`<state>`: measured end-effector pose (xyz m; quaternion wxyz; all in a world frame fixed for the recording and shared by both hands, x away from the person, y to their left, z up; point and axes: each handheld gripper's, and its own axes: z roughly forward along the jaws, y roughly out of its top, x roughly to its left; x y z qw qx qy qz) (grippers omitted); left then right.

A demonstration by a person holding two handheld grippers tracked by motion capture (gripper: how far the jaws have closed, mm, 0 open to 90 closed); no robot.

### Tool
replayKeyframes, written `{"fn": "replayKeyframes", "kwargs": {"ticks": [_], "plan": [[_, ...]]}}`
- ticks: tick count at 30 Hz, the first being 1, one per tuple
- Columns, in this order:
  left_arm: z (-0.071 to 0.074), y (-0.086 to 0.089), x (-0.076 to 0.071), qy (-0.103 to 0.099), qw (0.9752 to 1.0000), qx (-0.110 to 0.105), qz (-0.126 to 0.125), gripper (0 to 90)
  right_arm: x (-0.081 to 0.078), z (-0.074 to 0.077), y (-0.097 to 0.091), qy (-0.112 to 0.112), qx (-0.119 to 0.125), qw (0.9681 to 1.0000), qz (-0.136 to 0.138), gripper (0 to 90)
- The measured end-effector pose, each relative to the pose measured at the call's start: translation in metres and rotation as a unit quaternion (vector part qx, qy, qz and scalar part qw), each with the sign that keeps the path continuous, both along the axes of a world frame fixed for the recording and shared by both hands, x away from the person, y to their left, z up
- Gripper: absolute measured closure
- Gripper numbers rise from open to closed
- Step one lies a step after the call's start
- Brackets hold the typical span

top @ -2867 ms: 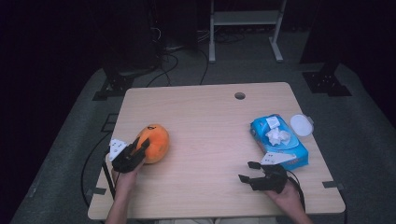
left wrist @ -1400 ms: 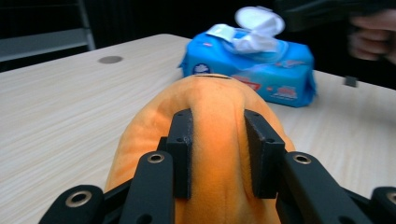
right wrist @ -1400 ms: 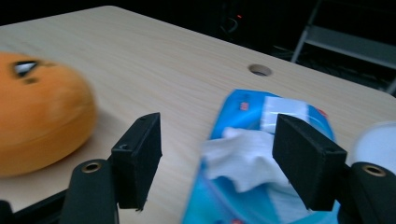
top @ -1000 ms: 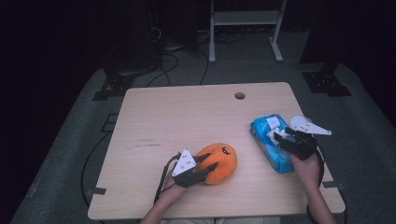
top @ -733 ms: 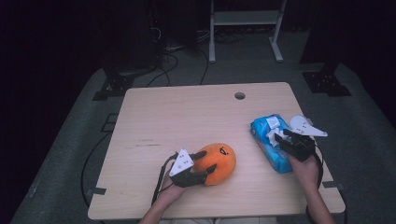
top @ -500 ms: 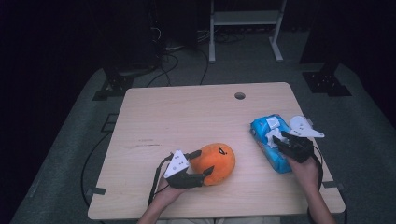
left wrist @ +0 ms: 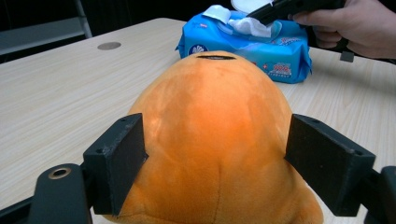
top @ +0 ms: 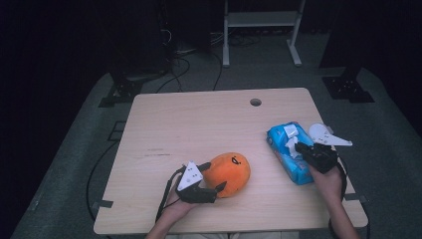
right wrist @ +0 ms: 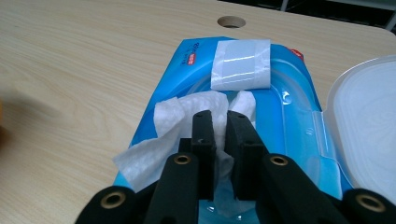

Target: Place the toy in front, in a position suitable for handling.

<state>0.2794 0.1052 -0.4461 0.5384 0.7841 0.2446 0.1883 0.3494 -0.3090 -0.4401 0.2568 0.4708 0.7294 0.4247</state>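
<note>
Where cables cross grey floor (top: 74, 164), table (top: 199, 124) stands.

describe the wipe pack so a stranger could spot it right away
On the wooden table, look near the right edge. The wipe pack lies there, bright blue, lid flipped open, a white wipe sticking out of its top; its neighbour, the plush, is round and orange.

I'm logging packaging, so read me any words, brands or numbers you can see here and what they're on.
Nothing reads clearly.
Blue wipes pack: a round white logo and red print that might be "999", too blurred to be sure; other print too small.
Orange plush toy: no text, just a dark stitched mark.
</note>
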Motion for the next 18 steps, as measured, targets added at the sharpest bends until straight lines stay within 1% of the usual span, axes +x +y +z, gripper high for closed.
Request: {"fn": "replayKeyframes", "kwargs": {"ticks": [2,4,5,7,8,10,13,15,16,18], "plan": [[-0.001,0.000,0.000,-0.003,1.0000,0.009,0.003,19.5,0.000,0.002,0.001,0.002,-0.001,1.0000,0.002,83.4],[-0.001,0.001,0.000,-0.003,0.9999,0.011,0.005,19.2,-0.001,0.004,0.002,0.003,0.000,1.0000,0.007,84.1],[-0.002,0.003,0.000,-0.003,0.9998,0.017,0.011,18.5,-0.001,0.005,0.003,0.002,0.004,0.9999,0.009,84.3],[-0.002,0.003,0.001,-0.003,0.9997,0.019,0.014,17.6,-0.002,0.006,0.003,0.002,0.009,0.9999,0.012,84.5],[-0.004,0.004,0.002,-0.002,0.9997,0.019,0.016,17.6,-0.005,0.010,0.004,0.001,0.018,0.9996,0.021,84.9],[-0.004,0.005,0.003,0.001,0.9997,0.017,0.018,17.6,-0.008,0.014,0.004,-0.002,0.025,0.9992,0.030,85.2],[-0.005,0.005,0.004,0.000,0.9997,0.018,0.018,17.6,-0.014,0.021,0.003,-0.006,0.044,0.9982,0.039,85.5],[-0.006,0.005,0.004,-0.002,0.9996,0.017,0.021,16.9,-0.017,0.026,0.000,-0.011,0.062,0.9970,0.046,85.6],[-0.008,0.005,0.005,0.000,0.9996,0.017,0.024,15.7,-0.018,0.027,0.000,-0.013,0.066,0.9966,0.047,85.6],[-0.009,0.006,0.006,0.001,0.9995,0.015,0.026,14.6,-0.020,0.033,-0.001,-0.017,0.086,0.9946,0.055,85.8]]}}
